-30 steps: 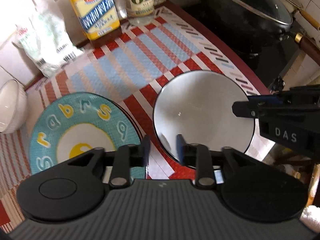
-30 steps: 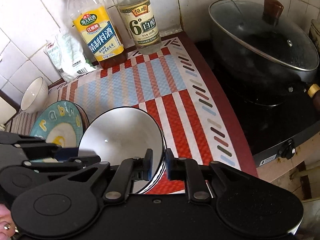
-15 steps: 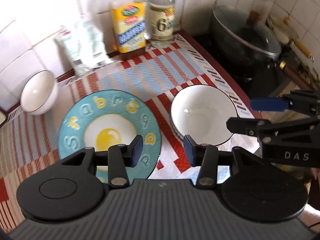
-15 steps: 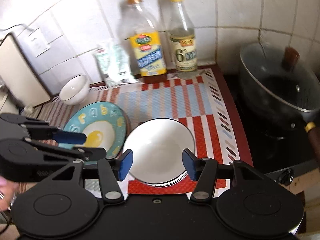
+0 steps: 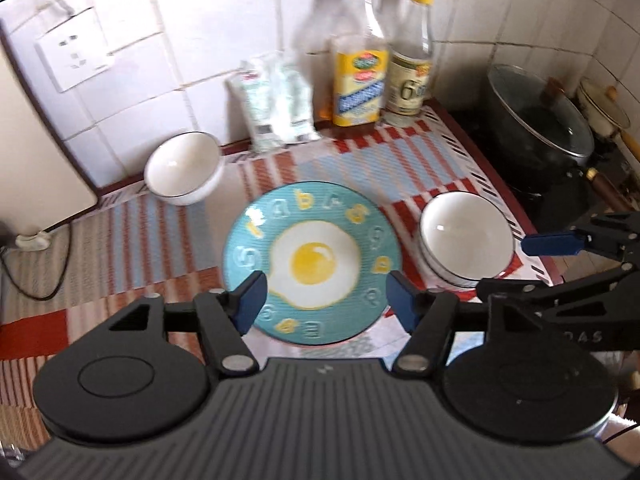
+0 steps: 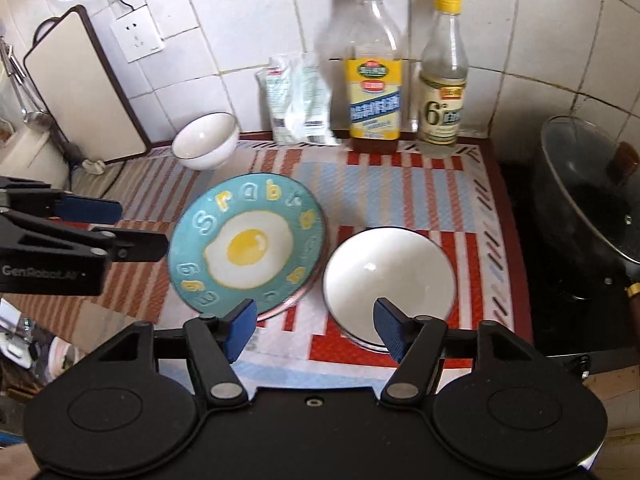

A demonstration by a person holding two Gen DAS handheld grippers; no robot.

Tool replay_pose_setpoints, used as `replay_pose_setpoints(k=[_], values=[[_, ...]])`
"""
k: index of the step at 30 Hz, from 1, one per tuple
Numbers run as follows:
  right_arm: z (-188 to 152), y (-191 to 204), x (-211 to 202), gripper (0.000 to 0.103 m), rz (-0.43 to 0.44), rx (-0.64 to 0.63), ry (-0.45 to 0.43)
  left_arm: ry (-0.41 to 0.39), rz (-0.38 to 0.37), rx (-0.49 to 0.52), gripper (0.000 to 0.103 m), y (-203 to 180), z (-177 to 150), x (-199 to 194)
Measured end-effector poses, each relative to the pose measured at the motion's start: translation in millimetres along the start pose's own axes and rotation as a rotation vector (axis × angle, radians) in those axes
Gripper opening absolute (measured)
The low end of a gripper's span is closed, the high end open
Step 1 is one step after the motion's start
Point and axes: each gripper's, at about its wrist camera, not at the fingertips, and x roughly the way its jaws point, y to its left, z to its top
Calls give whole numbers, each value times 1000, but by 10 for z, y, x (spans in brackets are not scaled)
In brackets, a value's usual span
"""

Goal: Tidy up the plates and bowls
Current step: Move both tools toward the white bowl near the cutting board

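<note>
Where only the right wrist view shows the cutting board [image 6: 84, 88], left gripper [image 5: 326, 300] and right gripper [image 6: 314, 330] just opening, spread, empty.

Both wrist views look steeply down, sharing the plate [image 5: 312, 264].

Left gripper [image 5: 324, 300], pitched steeply downward, jaws parted and just opened wider, nothing between its pads. Right gripper [image 6: 314, 326], at its 3 o'clock, likewise angled down, jaws apart after opening, also empty.
</note>
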Motion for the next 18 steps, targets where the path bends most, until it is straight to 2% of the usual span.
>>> replay_pose_setpoints(k=[5, 12, 18], values=[[108, 174, -14, 71, 20, -36, -13, -38, 44, -36, 77, 320, 5, -115], [353, 513, -19, 72, 28, -85, -45, -87, 61, -42, 88, 815, 83, -205], [618, 849, 66, 73, 29, -80, -111, -111, 98, -44, 94, 1275, 187, -164]])
